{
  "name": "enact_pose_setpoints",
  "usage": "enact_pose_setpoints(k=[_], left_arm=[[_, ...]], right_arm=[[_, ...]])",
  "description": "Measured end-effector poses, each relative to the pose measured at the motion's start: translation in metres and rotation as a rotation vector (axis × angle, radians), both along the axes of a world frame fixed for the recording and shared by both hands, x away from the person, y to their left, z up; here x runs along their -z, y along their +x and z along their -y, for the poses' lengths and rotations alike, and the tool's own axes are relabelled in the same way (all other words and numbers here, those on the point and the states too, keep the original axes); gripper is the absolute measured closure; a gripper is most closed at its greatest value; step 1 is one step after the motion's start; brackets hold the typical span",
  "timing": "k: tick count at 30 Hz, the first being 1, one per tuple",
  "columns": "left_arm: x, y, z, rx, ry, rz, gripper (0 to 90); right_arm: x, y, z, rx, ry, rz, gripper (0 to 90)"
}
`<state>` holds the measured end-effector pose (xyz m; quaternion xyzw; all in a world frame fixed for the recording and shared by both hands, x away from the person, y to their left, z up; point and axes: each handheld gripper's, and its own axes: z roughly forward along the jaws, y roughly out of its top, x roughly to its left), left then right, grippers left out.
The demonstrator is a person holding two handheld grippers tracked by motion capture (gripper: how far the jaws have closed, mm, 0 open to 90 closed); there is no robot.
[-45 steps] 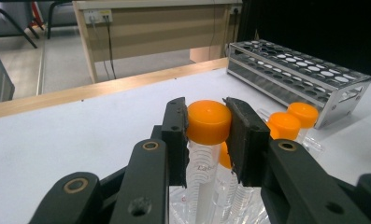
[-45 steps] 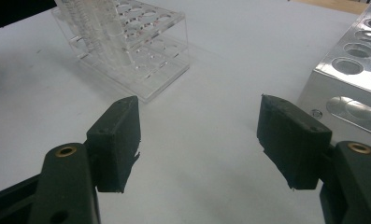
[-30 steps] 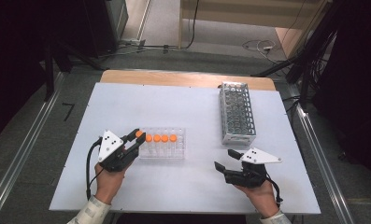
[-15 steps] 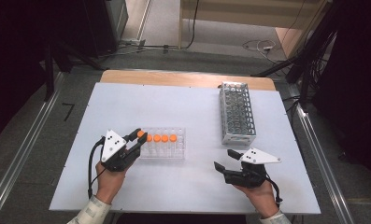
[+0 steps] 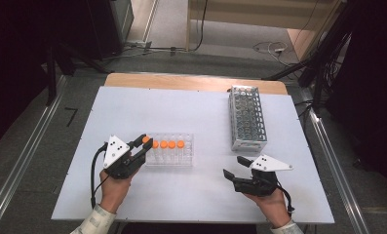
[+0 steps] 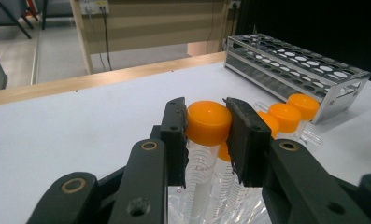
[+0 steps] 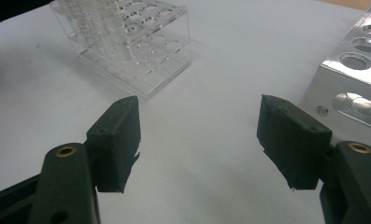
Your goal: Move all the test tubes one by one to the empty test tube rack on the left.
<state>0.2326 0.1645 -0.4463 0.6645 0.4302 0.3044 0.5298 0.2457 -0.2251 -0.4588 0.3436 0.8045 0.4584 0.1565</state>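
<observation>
Left gripper [image 6: 205, 128] clamped on the orange cap of a tube [image 6: 208, 122] at the 9 o'clock end of the clear acrylic rack [image 5: 170, 151]. Five orange-capped tubes in one row there, counting the gripped one. Right gripper [image 5: 232, 168] at 5 o'clock on the white table [image 5: 191, 109], jaws wide, holding nothing. One metal rack [image 5: 247, 118] at 2 o'clock.
</observation>
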Motion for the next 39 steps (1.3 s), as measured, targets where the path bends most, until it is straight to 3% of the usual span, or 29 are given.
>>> enact_pose_setpoints(k=[18,29,39], left_arm=[[-0.003,-0.002,-0.004,0.021,-0.060,-0.007,61.4],[-0.005,-0.006,-0.007,0.025,-0.099,-0.013,51.4],[-0.004,-0.010,-0.010,0.000,-0.100,-0.018,42.2]], right_arm=[[0.000,0.000,0.000,-0.001,-0.003,-0.002,28.7],[0.001,0.001,0.000,0.008,-0.004,-0.002,28.6],[0.002,0.003,0.003,0.025,0.000,-0.007,28.5]])
